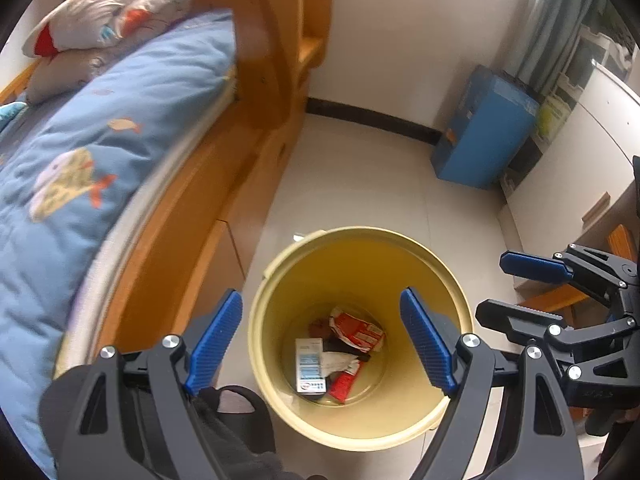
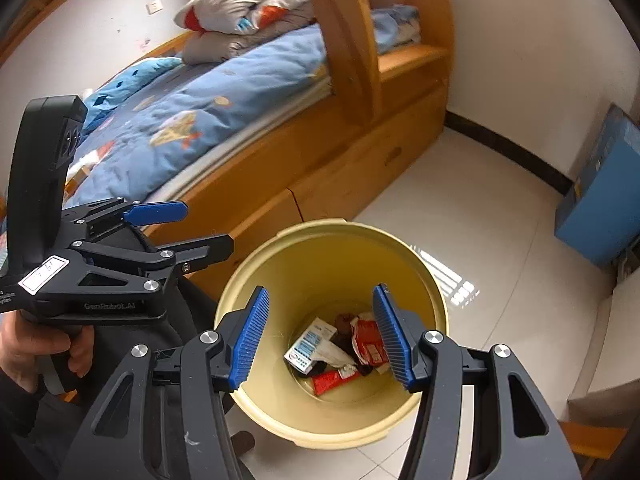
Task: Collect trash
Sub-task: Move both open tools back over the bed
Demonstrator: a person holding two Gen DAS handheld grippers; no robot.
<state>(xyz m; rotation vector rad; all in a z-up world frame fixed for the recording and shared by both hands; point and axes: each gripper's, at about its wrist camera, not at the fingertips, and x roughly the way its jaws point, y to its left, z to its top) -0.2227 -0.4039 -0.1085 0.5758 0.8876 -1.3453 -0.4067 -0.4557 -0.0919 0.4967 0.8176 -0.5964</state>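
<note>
We note both blue-padded black grippers hovering over the round pale-yellow plastic bin (image 1: 452, 292) on the white tiled floor (image 1: 360, 184), just right of the wooden bed frame (image 2: 320, 176): the left gripper (image 1: 322, 340) stands wide and empty, the right gripper (image 2: 320, 334) about half-spread, nothing between its pads. At the bin's bottom we see the trash: a crumpled red-and-white wrapper (image 1: 356, 330), a white-and-blue carton (image 1: 310, 366), a flat red packet (image 2: 334, 380). A hand (image 2: 24, 344) grips the left tool's handle.

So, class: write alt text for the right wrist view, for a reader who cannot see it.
A yellow bin on white tiles holds wrappers and a small carton; the right gripper hovers above with open, empty jaws, beside a wooden bed.
</note>
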